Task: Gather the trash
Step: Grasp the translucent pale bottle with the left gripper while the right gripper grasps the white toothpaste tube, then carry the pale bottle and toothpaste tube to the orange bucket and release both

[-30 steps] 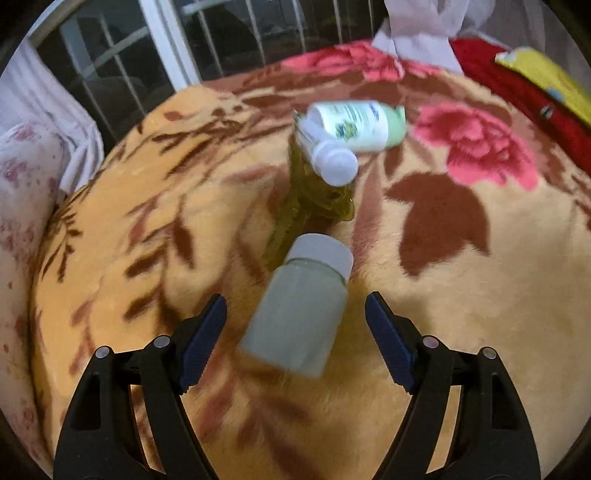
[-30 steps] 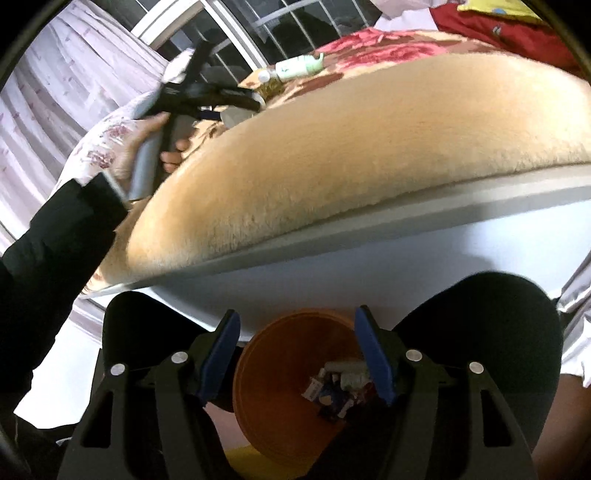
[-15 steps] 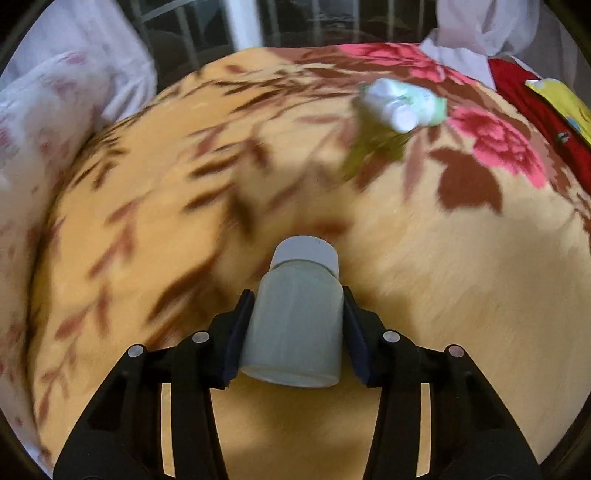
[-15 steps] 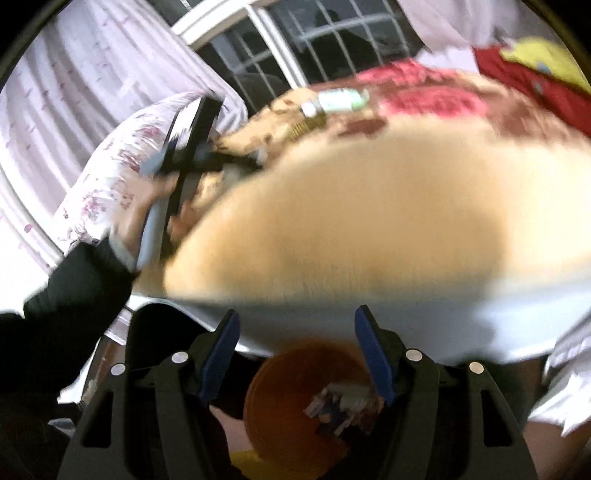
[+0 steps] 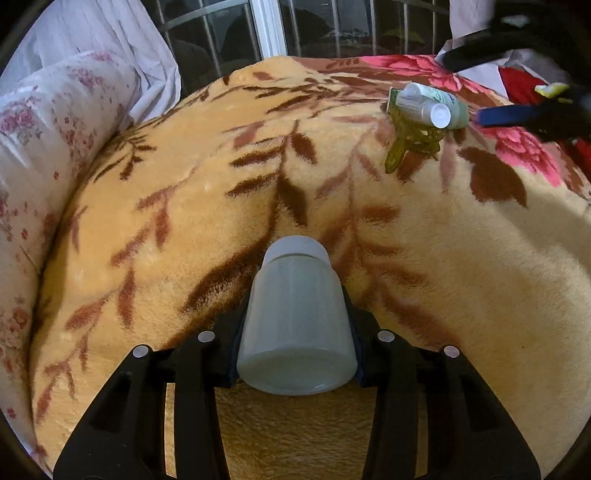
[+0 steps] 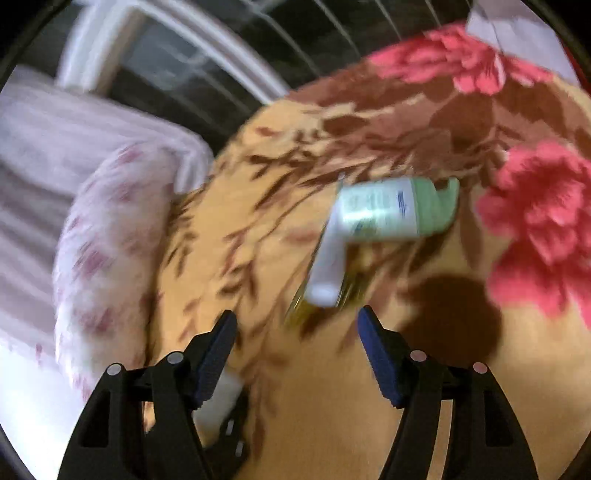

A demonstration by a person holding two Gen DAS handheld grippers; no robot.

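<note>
My left gripper (image 5: 295, 325) is shut on a pale grey plastic jar (image 5: 295, 317) with a white cap, held just above the floral blanket (image 5: 184, 206). Farther right on the blanket lie a small white bottle (image 5: 424, 105), a green-and-white bottle (image 5: 448, 101) and a crumpled yellow-green wrapper (image 5: 410, 142). My right gripper (image 6: 297, 347) is open above the blanket, just short of the white bottle (image 6: 328, 266), the green-and-white bottle (image 6: 391, 210) and the wrapper (image 6: 314, 306). It also shows blurred at the right edge of the left wrist view (image 5: 517, 114).
A flowered white pillow (image 5: 44, 155) lies at the blanket's left edge. A barred window (image 5: 266, 33) with white curtains stands behind the bed. Red cloth (image 5: 524, 81) lies at the far right. The right wrist view is motion-blurred.
My left gripper closed on the jar and lifted it back from the other trash. My right gripper swung up from the orange bin under the bed to the bottles on the blanket.
</note>
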